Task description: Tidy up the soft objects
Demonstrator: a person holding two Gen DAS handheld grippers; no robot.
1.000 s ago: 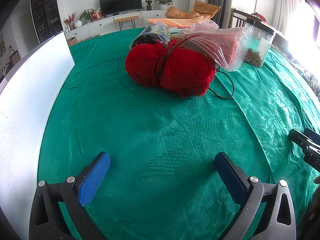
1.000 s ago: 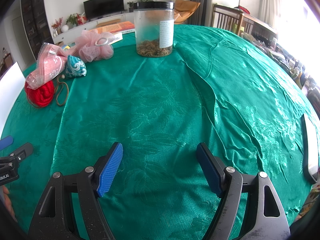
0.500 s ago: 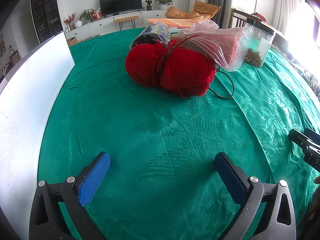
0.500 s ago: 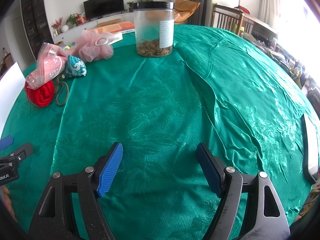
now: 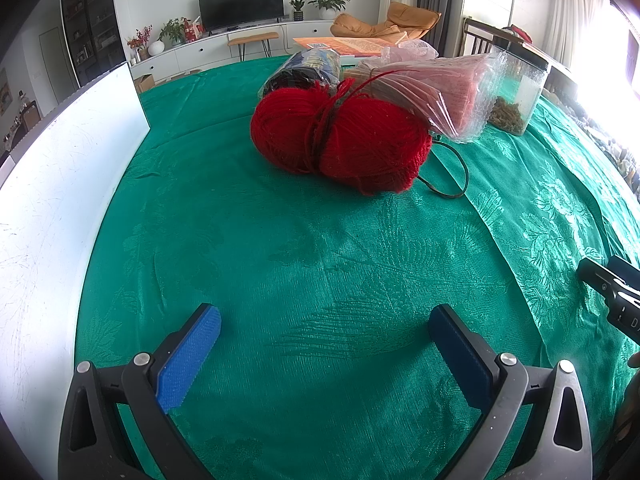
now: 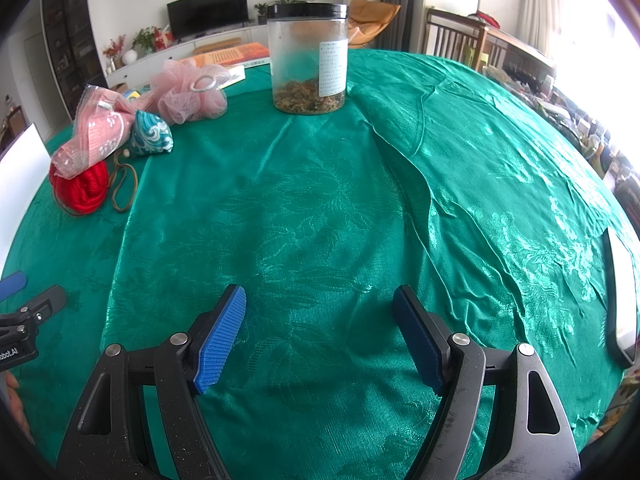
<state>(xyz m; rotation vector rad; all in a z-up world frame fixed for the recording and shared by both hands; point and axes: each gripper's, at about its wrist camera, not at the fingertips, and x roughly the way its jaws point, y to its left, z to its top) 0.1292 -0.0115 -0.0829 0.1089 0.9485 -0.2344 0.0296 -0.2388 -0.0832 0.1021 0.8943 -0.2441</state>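
Note:
A red yarn skein lies on the green tablecloth, straight ahead of my left gripper, which is open and empty well short of it. Behind the yarn lie a pink cloth in a clear bag and a blue patterned pouch. In the right wrist view the yarn, the bagged pink cloth, the blue pouch and a pink mesh puff sit at the far left. My right gripper is open and empty over bare cloth.
A clear jar with a black lid stands at the back. A white board runs along the left edge. A brown cord loop lies by the yarn. A dark-rimmed flat object lies at the right edge.

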